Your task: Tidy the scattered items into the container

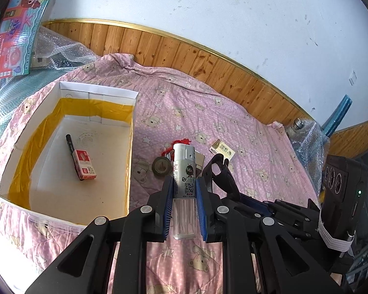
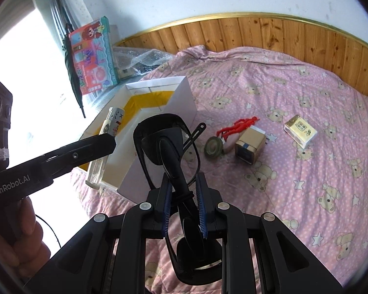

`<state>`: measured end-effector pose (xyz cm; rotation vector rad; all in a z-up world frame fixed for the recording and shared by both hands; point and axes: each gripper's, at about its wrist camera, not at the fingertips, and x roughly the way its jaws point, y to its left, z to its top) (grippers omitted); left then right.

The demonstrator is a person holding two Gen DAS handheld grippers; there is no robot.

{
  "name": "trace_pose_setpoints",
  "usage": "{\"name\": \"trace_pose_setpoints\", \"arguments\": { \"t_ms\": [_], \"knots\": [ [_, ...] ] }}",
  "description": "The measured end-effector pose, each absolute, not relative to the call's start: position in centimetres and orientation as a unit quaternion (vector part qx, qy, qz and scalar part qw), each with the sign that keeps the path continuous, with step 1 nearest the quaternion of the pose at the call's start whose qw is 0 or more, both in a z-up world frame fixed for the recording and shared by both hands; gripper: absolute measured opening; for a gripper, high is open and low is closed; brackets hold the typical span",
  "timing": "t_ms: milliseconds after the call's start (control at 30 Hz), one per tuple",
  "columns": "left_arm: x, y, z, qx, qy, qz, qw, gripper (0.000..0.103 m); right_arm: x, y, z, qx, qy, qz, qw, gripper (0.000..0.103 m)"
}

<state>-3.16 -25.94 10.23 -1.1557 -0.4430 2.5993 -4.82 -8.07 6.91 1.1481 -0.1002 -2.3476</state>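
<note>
Left wrist view: left claw (image 1: 184, 191) is clamped on a lighter (image 1: 184, 171), just beside the white box (image 1: 131, 147). Right claw (image 2: 184, 205) is clamped on black glasses (image 2: 169, 152) above the bed (image 2: 306, 171).

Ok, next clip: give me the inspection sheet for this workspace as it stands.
Surface: pink bear-print quilt on a bed.
Job's things: white open cardboard box with yellow tape inside holds a black marker and a small red-and-white box; a round tape roll, red tassel, small brown cardboard cube and white tissue packet lie on the quilt.
Clutter: bubble wrap, colourful toy box.
Grippers: left gripper shut on a white lighter; right gripper shut on black glasses.
Cables: one thin dark cable at lower left.
Surroundings: wood-panelled wall base, white wall above.
</note>
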Motion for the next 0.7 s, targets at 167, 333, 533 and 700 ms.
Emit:
{"name": "trace_pose_setpoints", "arguments": {
  "t_ms": [167, 333, 533, 700],
  "knots": [
    [-2.7, -27.7, 10.6, -0.391, -0.163, 0.897, 0.124, 0.019, -5.1, -9.7, 7.6, 0.421, -0.026, -0.866, 0.270, 0.020],
    [-2.5, -29.5, 10.5, -0.388, -0.175, 0.897, 0.115, 0.019, -5.4, -11.4, 8.1, 0.419, -0.015, -0.864, 0.280, 0.020],
    [-2.6, -31.6, 10.9, -0.379, -0.189, 0.900, 0.107, 0.019, -5.8, -13.4, 8.9, 0.415, -0.003, -0.862, 0.291, 0.020],
    [-2.7, -33.4, 10.9, -0.375, -0.200, 0.900, 0.098, 0.019, -6.3, -15.5, 9.5, 0.413, 0.007, -0.858, 0.304, 0.020]
  ]
}}
